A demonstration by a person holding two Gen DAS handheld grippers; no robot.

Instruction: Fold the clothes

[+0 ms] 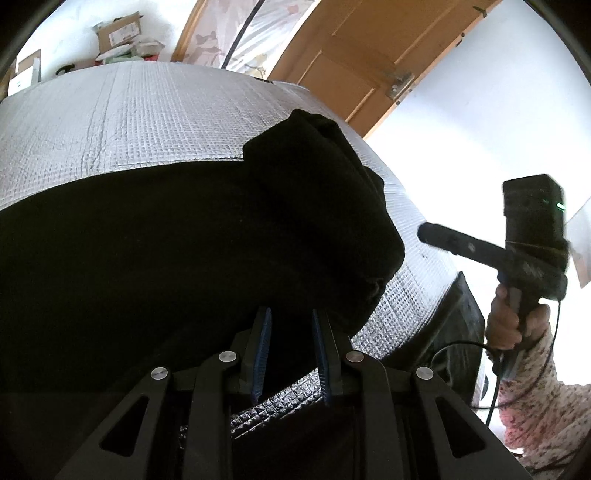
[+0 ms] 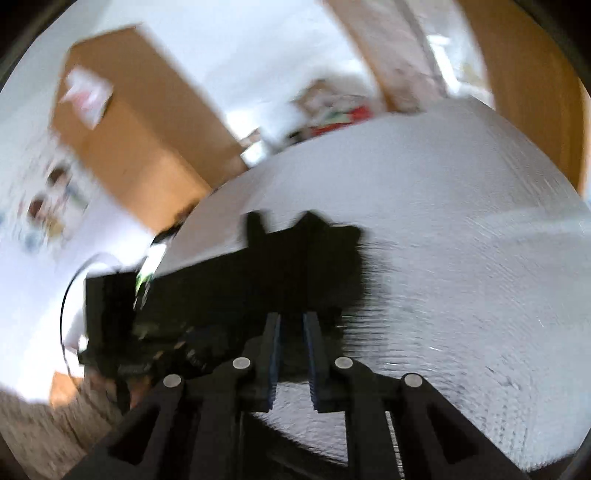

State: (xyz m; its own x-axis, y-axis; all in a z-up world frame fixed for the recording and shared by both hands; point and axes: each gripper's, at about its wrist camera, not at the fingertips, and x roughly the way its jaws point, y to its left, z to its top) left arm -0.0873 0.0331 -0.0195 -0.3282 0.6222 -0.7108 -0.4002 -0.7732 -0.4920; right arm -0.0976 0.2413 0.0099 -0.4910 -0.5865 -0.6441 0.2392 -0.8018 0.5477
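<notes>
A black garment (image 1: 184,240) lies on the silver quilted table cover (image 1: 129,122), with a folded lump rising at its far right. My left gripper (image 1: 291,314) sits at the garment's near edge, shut on the black cloth that fills the gap between its blue pads. My right gripper (image 1: 423,232) hangs in the air off the table's right edge, apart from the cloth, held by a hand (image 1: 506,325). The right wrist view is blurred. There my right gripper (image 2: 291,317) stands open with nothing in it, and the garment (image 2: 332,266) lies just beyond its tips.
A wooden door (image 1: 351,55) and white wall stand behind the table. Cardboard boxes (image 1: 118,33) are piled at the far left corner. A flowered sleeve (image 1: 535,417) and a cable hang at the right. A brown cabinet (image 2: 140,122) shows left of the table cover (image 2: 443,221).
</notes>
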